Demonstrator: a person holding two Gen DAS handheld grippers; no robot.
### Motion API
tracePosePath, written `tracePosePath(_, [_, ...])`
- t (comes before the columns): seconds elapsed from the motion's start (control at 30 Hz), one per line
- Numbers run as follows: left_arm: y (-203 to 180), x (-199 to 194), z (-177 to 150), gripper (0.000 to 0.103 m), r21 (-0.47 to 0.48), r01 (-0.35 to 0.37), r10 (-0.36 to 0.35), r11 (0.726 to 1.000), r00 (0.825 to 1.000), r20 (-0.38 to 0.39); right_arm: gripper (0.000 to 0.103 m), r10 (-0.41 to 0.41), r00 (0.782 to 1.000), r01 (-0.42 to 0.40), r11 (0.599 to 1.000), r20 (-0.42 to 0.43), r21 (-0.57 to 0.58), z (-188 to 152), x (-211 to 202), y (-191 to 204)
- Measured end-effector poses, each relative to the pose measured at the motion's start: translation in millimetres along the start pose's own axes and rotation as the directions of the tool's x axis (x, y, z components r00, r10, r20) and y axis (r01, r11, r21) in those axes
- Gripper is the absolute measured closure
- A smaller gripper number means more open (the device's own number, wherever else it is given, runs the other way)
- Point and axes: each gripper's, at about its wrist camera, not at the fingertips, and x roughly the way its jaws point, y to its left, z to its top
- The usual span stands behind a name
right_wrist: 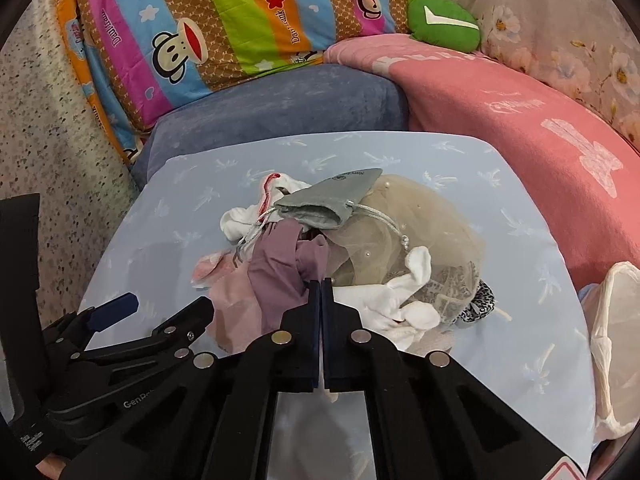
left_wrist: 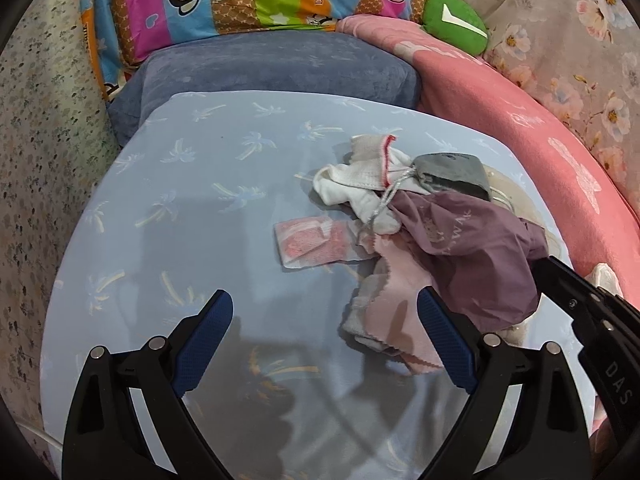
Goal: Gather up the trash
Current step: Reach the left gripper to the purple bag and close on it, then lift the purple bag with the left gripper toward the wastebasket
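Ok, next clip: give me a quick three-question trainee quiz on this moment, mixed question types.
1. True or false: the left gripper is shut on the purple fabric bag.
2. Multiple choice: what lies on top of the pile, with a silver drawstring? A) a grey pouch B) a green cushion C) a pink blanket
3. Fill in: the right gripper has its jaws ____ at the edge of the purple fabric bag.

Key
1. False: its jaws are wide apart over the blue table, holding nothing.
2. A
3. Closed; the pads meet at the fabric's edge, so it appears to be pinching it.
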Motion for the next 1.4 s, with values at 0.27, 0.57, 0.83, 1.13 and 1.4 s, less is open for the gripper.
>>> tracePosePath(0.27, [-21, 20, 0, 0.052, 0.034, 0.071, -0.069, 0.997, 0.996, -0.055, 0.103, -0.024, 0.997, 0.022, 0.999, 0.070, 0.026, -4, -43, -19])
tracePosePath(0.57, [-33, -2, 2, 0.096, 0.069, 0.109, -0.107, 0.992, 0.994, -0.038, 0.103, -0.032, 0.986, 0.023, 0.998, 0.163, 0.055, 2, -94, -35])
tracePosePath(0.83, [-54, -45, 13, 0.100, 0.103, 0.165, -0.168, 0.981, 0.985, 0.022, 0.103, -0.060, 0.966, 0.039, 0.995, 0.252, 0.088, 15, -143, -60])
tracePosePath(1.13, [-85, -78, 20, 0.100, 0.166, 0.201, -0.217, 0.965, 0.973, 0.083, 0.103, -0.117, 0.930, 0.077, 0.989, 0.349, 0.127, 24, -196, -93])
tracePosePath(1.4, [-105, -61, 5, 0.094, 0.205, 0.207, -0.217, 0.957, 0.976, 0.029, 0.103, -0.195, 0.906, 0.117, 0.968, 0.375, 0.221, 17, -224, -144])
